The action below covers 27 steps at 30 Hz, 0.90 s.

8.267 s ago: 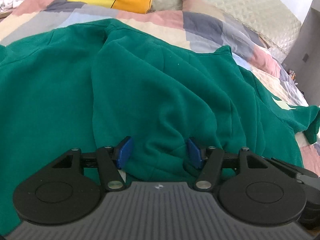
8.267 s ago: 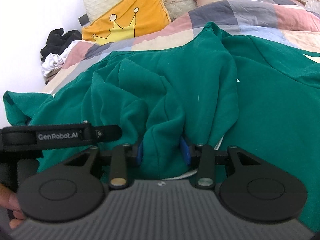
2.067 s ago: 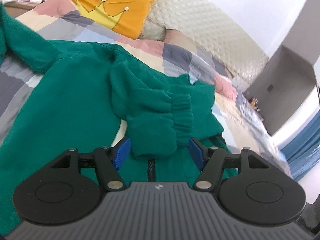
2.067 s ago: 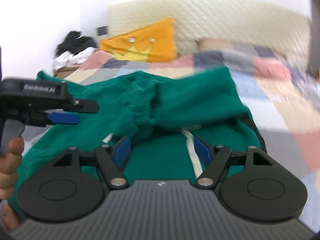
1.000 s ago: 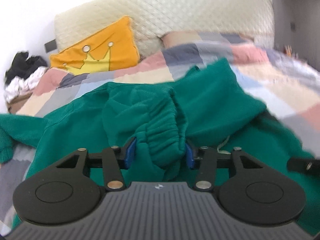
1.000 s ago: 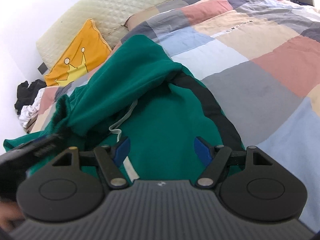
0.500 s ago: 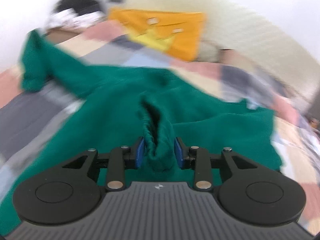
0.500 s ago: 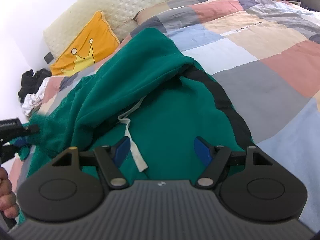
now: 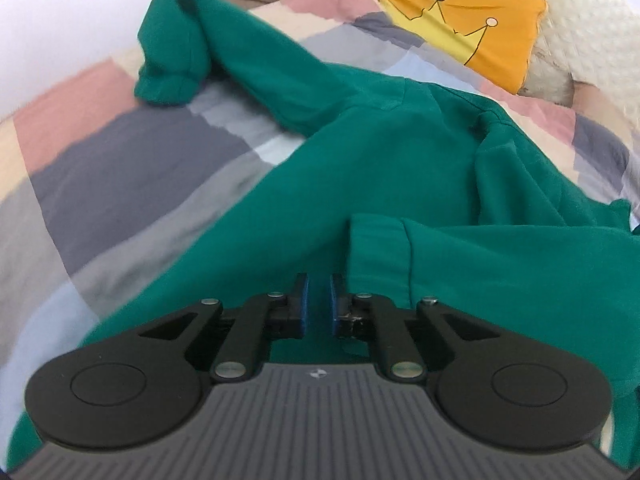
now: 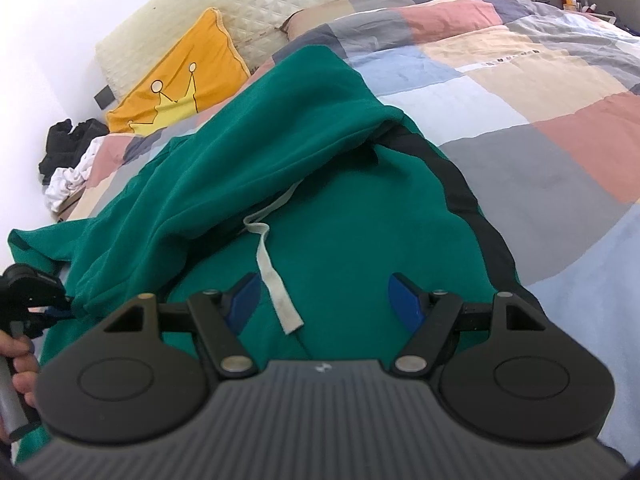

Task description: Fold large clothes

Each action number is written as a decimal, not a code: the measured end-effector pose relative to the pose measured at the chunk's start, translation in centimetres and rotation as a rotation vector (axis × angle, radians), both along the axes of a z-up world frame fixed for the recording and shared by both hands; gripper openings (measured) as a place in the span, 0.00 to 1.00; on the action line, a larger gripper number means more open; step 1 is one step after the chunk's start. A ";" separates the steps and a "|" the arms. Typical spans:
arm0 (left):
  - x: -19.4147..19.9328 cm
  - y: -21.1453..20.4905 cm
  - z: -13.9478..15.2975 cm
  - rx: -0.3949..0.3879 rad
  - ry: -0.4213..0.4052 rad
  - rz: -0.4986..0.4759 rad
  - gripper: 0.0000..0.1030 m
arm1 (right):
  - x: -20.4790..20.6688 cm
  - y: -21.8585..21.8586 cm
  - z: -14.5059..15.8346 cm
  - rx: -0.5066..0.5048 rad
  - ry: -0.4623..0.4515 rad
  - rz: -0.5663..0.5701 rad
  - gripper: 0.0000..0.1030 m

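A large green hoodie (image 9: 400, 160) lies spread on the patchwork bed. My left gripper (image 9: 319, 308) is closing, its blue pads almost together on a pinch of green fabric at the edge of a sleeve cuff (image 9: 376, 252) that lies flat just to its right. The other sleeve (image 9: 176, 52) stretches away to the upper left. In the right wrist view the hoodie (image 10: 340, 220) shows its black-lined hood edge and a white drawstring (image 10: 276, 292). My right gripper (image 10: 324, 292) hovers open above it, with nothing gripped. The left gripper (image 10: 52, 308) sits at the far left against the fabric's edge.
A patchwork quilt (image 10: 540, 120) covers the bed. A yellow crown pillow (image 10: 180, 80) leans on the quilted headboard. A pile of black and white clothes (image 10: 68, 152) lies beside the bed. A person's hand (image 10: 20, 360) holds the left gripper's handle.
The left gripper swung left and rolled with the sleeve, its pads narrowing from a wide hold on the bunched cuff to almost together. The cuff now lies flat. The right gripper stayed still and open.
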State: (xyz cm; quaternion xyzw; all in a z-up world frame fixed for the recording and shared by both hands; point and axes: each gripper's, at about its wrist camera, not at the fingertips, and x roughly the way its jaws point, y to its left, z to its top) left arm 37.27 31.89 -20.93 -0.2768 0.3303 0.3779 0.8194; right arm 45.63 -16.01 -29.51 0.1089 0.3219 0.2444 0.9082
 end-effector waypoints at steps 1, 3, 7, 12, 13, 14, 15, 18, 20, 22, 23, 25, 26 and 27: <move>-0.1 -0.2 0.2 0.015 -0.004 -0.007 0.12 | 0.0 0.1 0.0 0.000 -0.003 0.003 0.70; -0.2 -1.0 1.2 0.056 -0.007 -0.034 0.12 | -0.1 0.3 0.0 -0.007 -0.016 0.009 0.70; -1.0 -2.8 3.3 0.115 -0.030 -0.092 0.13 | -0.3 0.5 0.3 -0.013 -0.053 0.020 0.70; -2.1 -5.0 5.5 0.157 -0.068 -0.194 0.35 | -0.8 0.4 0.9 -0.008 -0.091 0.033 0.70; -2.4 -5.5 5.9 0.173 -0.071 -0.216 0.40 | -1.0 0.4 1.0 -0.012 -0.104 0.036 0.70; -2.7 -6.2 6.3 0.193 -0.073 -0.240 0.42 | -1.1 0.4 1.2 -0.013 -0.116 0.038 0.70; -2.8 -6.8 6.6 0.206 -0.073 -0.267 0.44 | -1.3 0.4 1.3 -0.012 -0.127 0.041 0.70; -3.5 -8.4 7.3 0.221 -0.080 -0.348 0.48 | -1.7 0.3 1.8 -0.004 -0.153 0.046 0.70; -4.2 -9.4 7.6 0.237 -0.086 -0.384 0.50 | -2.3 0.1 2.1 -0.006 -0.191 0.059 0.70; -4.8 -10.4 7.8 0.264 -0.087 -0.413 0.53 | -3.0 -0.1 2.4 -0.012 -0.231 0.064 0.70; -5.1 -10.8 7.9 0.273 -0.090 -0.430 0.54 | -3.3 -0.3 2.4 -0.006 -0.237 0.069 0.70; -5.7 -11.2 8.0 0.273 -0.105 -0.459 0.56 | -3.8 -0.6 2.7 0.004 -0.246 0.072 0.70; -6.0 -11.6 8.2 0.272 -0.114 -0.474 0.57 | -4.2 -0.7 2.9 0.003 -0.262 0.073 0.70; -6.4 -11.8 8.3 0.274 -0.122 -0.486 0.59 | -4.6 -0.6 3.1 -0.005 -0.285 0.074 0.70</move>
